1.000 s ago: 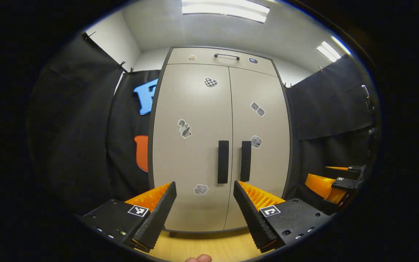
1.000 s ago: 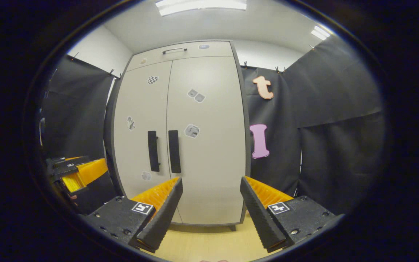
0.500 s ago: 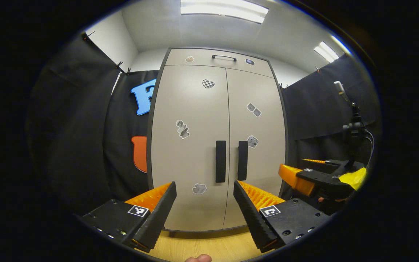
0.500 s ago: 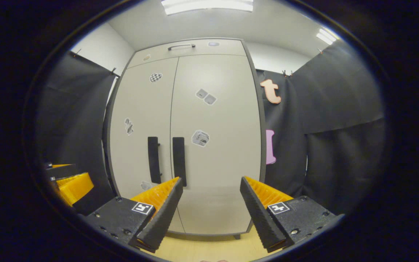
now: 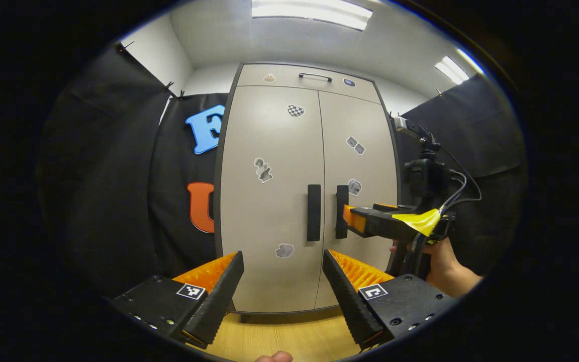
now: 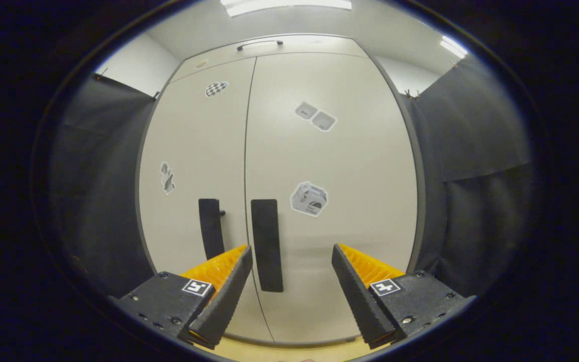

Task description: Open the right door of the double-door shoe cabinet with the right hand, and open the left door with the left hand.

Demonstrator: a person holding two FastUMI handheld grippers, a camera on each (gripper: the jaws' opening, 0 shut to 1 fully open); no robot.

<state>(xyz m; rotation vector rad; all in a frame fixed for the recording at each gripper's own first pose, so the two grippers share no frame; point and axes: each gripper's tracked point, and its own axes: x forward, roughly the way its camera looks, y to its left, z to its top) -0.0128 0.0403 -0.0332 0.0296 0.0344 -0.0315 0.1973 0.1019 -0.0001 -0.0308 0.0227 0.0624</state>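
The beige double-door shoe cabinet stands ahead with both doors closed. Two black vertical handles sit at the middle seam: the left door handle and the right door handle. My left gripper is open, held back from the cabinet. In the left gripper view the right gripper, held by a hand, reaches close to the right door handle. In the right gripper view the right gripper is open, close to the cabinet, with the right door handle just left of its gap and the left door handle farther left.
Black cloth walls flank the cabinet on both sides. A drawer with a slim handle tops the cabinet. Several stickers dot the doors. A wooden floor lies below. A fingertip shows at the bottom edge.
The right gripper has moved forward and up toward the right door handle, so the cabinet looms larger in its view. The left gripper has barely shifted.
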